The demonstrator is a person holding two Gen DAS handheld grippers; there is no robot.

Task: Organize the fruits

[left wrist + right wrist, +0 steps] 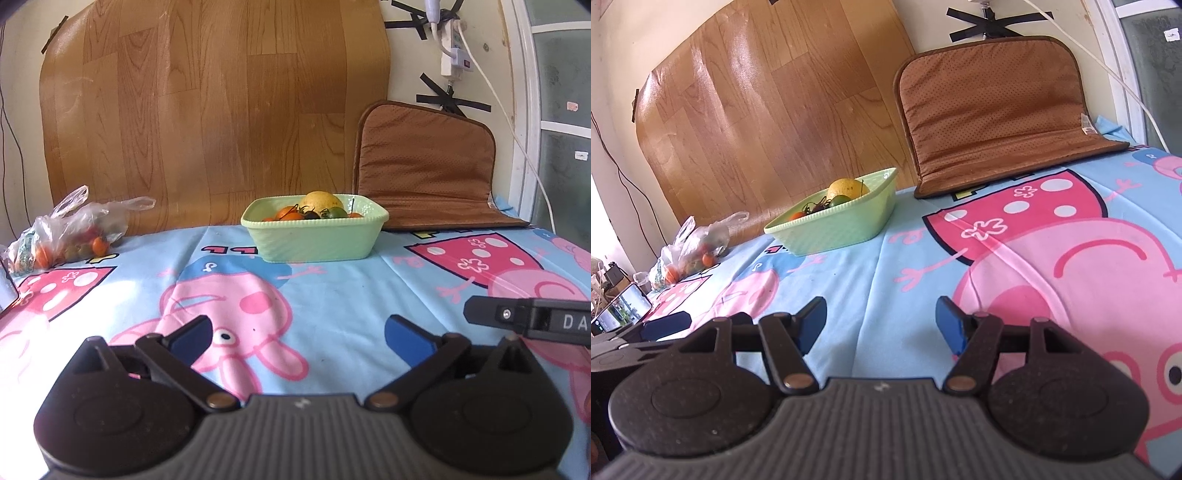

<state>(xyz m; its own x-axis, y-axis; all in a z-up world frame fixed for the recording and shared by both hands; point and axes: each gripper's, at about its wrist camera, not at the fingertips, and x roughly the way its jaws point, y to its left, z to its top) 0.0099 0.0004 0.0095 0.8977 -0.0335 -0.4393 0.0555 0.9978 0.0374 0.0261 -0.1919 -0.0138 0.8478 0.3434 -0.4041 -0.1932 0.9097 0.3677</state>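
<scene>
Right now my left hand-held gripper (297, 338) hangs low over the surface (332, 295) with its jaws spread as wide as they go and nothing between the blue pads — only the cartoon-print cloth shows in the gap. My right hand-held gripper (881, 325) sits just beside it, also parted and empty, a little less wide.

Ahead of both, well apart from the fingertips, stands the pale green basket (314, 236). From the left hand-held gripper it lies almost straight on, its long side turned across my line of sight; from the right one it sits ahead and off to the left, seen corner-first. So I judge the left hand has the straighter approach. Inside are a large yellow fruit (321, 201) at the back and several small orange and green tomatoes (295, 213) with dark stems in front of it.

Further left, near the back edge, slumps a thin plastic bag (70, 229) holding more small orange and green fruit — loose and crumpled, open handles up. That bag is much nearer my left side, and I take it as the next source to empty into the basket.
</scene>
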